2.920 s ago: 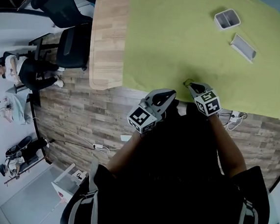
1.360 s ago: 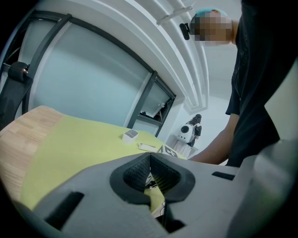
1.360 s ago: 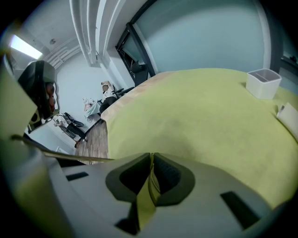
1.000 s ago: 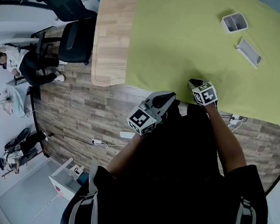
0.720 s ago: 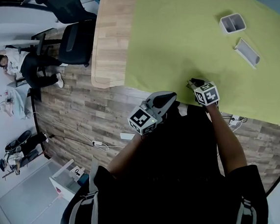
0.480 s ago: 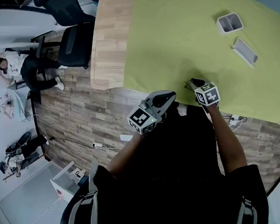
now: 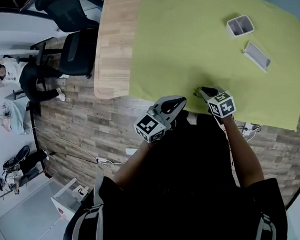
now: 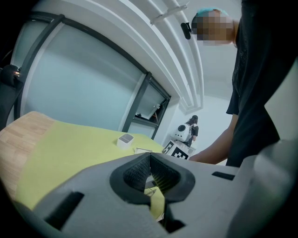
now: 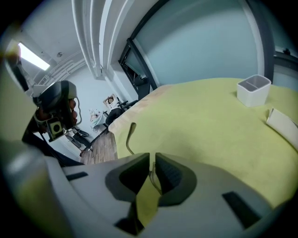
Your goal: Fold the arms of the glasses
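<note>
Your right gripper (image 9: 152, 160) stayed pinched on the glasses (image 9: 153, 176), barely shifting; one arm (image 9: 128, 137) remained unfolded, and the left gripper (image 8: 150, 160) stayed closed and idle.

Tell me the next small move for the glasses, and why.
Probably bring the left gripper over and nudge the raised arm of the glasses inward. The right gripper is shut on the frame at the near edge of the table, that arm stands open, and the left gripper is shut and empty.
</note>
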### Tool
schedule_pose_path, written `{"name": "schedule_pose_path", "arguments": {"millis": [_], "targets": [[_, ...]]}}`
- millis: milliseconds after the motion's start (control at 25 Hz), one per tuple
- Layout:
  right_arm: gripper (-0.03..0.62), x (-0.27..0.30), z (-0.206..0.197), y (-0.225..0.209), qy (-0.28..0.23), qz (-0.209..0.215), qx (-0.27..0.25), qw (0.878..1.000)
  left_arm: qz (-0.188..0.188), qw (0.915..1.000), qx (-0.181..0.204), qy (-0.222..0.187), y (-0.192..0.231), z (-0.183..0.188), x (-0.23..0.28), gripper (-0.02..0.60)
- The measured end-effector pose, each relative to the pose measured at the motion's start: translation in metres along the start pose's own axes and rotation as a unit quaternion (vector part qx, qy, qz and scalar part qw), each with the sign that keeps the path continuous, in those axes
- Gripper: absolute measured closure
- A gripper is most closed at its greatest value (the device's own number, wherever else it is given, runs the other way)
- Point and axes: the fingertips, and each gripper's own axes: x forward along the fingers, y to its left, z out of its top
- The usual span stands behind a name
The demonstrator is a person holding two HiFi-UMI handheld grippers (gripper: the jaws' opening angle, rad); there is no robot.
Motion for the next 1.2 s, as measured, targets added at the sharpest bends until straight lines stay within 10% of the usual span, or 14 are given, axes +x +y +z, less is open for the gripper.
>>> {"name": "schedule_pose_path", "arguments": {"millis": [1200], "targets": [[0.553, -0.037, 0.045, 0.024, -0.050, 0.050, -0.012, 0.997, 0.016, 0.9996, 0.017, -0.015, 0.004, 0.005, -0.002, 0.563]]}}
